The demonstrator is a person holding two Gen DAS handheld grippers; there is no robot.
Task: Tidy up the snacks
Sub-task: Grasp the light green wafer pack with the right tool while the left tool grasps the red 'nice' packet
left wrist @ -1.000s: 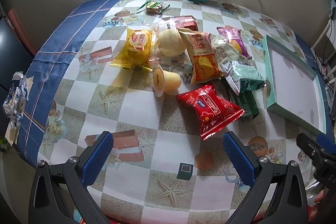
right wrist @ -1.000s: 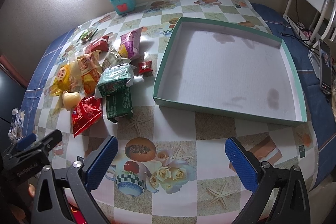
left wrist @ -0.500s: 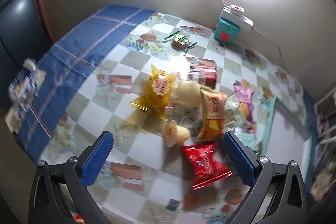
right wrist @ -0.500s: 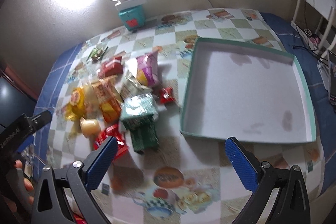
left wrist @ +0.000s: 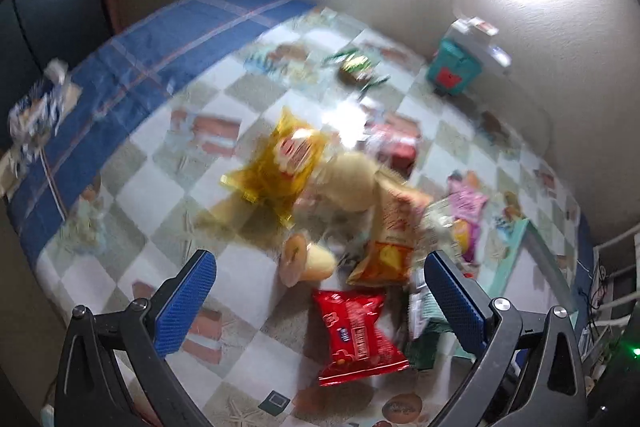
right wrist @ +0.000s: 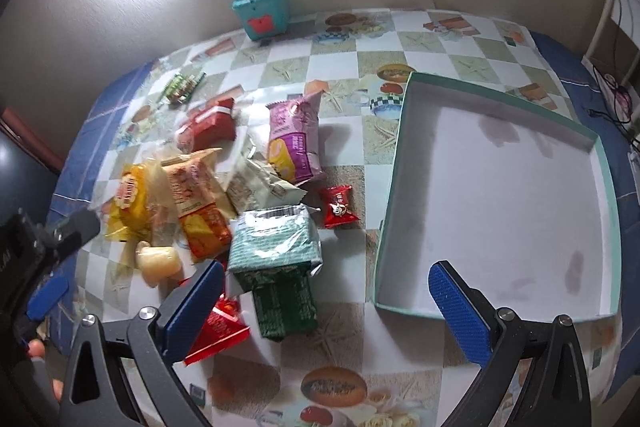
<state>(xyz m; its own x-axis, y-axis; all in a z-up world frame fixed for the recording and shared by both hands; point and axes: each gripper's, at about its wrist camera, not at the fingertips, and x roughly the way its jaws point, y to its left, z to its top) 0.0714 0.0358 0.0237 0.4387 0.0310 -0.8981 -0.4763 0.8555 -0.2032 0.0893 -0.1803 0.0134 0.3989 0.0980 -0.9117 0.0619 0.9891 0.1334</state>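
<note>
Right gripper [right wrist: 326, 293] gapes above green packets [right wrist: 276, 247] beside the tray [right wrist: 404, 155].

Checkered tablecloth [right wrist: 400, 43] with blue border, teal-rimmed white tray [right wrist: 404, 163], red packet [left wrist: 356, 335], yellow packet [left wrist: 280, 163].

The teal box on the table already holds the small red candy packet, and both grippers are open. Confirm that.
Not quite. In the right wrist view the teal box holds nothing; the small red candy packet lies on the tablecloth beside it. The left gripper and the right gripper are both open.
</note>
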